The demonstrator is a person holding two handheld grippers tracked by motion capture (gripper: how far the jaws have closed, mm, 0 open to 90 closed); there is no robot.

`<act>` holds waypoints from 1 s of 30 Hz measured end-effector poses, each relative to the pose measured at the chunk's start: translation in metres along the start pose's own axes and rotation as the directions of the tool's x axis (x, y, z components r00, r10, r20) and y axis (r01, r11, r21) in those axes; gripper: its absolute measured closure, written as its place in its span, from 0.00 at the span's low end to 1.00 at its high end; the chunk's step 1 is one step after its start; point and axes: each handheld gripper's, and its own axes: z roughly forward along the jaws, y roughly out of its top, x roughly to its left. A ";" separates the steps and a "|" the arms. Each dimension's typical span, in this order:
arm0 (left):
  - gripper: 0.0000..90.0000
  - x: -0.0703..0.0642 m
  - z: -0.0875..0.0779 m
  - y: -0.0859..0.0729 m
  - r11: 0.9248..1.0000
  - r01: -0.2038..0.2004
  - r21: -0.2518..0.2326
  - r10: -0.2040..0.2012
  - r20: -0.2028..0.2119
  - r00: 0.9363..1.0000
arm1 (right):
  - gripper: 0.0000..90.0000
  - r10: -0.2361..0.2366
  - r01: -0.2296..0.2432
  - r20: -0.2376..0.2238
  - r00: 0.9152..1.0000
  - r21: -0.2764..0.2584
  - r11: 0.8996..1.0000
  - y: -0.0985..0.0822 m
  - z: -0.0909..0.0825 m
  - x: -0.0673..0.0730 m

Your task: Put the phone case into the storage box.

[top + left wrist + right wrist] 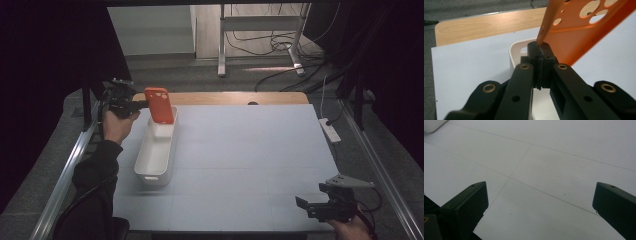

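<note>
An orange phone case (pixel 159 105) with camera cut-outs hangs tilted over the far end of a long white bin (pixel 156 154). My left gripper (pixel 141 104) is shut on the case's left edge; in the left gripper view the jaws meet on the thin orange rim of the case (pixel 584 27), with the bin's white rim (pixel 515 48) just below. My right gripper (pixel 306 206) rests low at the table's near right corner, open, its jaws wide apart over bare white surface (pixel 541 182) with nothing between them.
The white table sheet (pixel 250 160) spreads between the two hands, with a wooden strip (pixel 235 98) along its far edge. A white power strip (pixel 330 130) lies off the right edge. Metal rails run down both sides.
</note>
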 end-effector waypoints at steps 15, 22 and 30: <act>0.99 0.007 0.026 -0.008 0.999 0.018 0.032 -0.018 -0.008 1.000 | 0.01 0.001 -0.001 -0.001 1.000 0.006 1.000 0.000 0.000 0.000; 0.99 0.011 0.038 -0.015 0.999 0.028 0.043 -0.027 -0.011 1.000 | 0.01 0.000 0.000 -0.003 1.000 0.008 1.000 0.000 0.000 0.000; 0.99 0.012 0.047 -0.021 0.997 0.033 0.068 -0.032 -0.017 0.999 | 0.01 0.003 -0.003 -0.001 1.000 0.008 1.000 0.000 0.000 0.000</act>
